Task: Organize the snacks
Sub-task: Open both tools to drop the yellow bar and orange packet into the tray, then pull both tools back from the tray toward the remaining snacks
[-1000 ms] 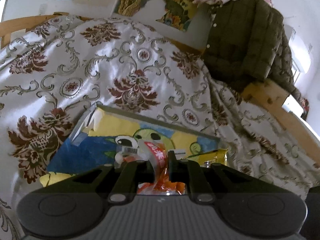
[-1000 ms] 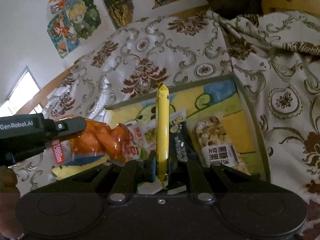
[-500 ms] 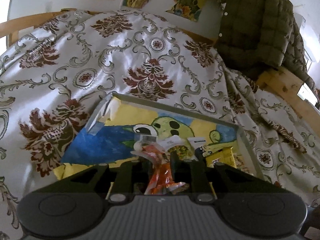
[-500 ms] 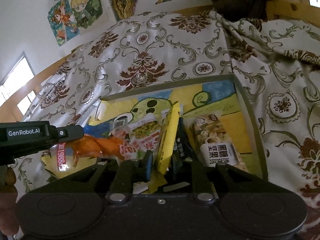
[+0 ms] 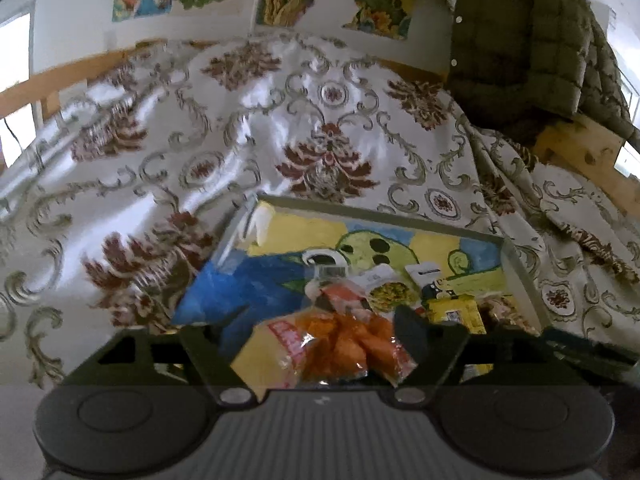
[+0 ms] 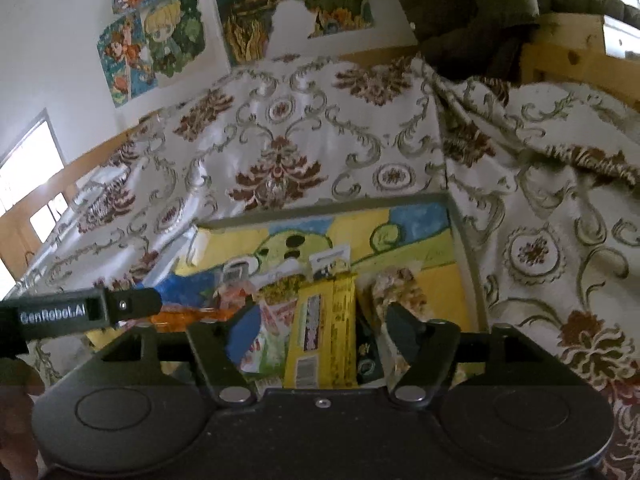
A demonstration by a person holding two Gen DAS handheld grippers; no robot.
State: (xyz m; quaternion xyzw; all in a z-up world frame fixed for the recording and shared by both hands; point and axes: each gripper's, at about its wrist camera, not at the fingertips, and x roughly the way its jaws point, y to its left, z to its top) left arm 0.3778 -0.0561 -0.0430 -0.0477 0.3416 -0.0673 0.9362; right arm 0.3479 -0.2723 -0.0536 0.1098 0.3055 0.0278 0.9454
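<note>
We see both hand-held grippers poised over a shallow tray [image 5: 516, 264] that sits on a bed covered by a floral cloth [image 5: 312, 120]. The tray floor carries a cartoon drawing in yellow, blue and green.

In the left wrist view, the left gripper [image 5: 316, 320] has its jaws spread wide apart, holding nothing. Between them, lying on the near part of the tray, is an orange snack bag [image 5: 340, 340] in clear crinkled film with a red and white label. Beyond it, farther into the tray, lie a small packet with a greenish picture [image 5: 390, 286] and a white-topped packet [image 5: 424, 270]. A yellow packet [image 5: 456, 312] lies to the right of the orange bag.

In the right wrist view, the right gripper [image 6: 320, 316] is likewise spread wide and grips nothing. A yellow snack packet [image 6: 324, 332] lies flat in the tray between its fingers, long side running near to far. Just to its right lies a dark packet [image 6: 366, 356], and beyond that a packet of pale nuts [image 6: 400, 292], close to the tray's right wall. To the left of the yellow packet lies a white and red packet [image 6: 268, 332]. The left gripper's dark finger [image 6: 132, 304] reaches in from the left, over the orange bag.

A dark quilted jacket [image 5: 520, 40] hangs at the far right, and cartoon posters [image 6: 156, 44] cover the far wall
</note>
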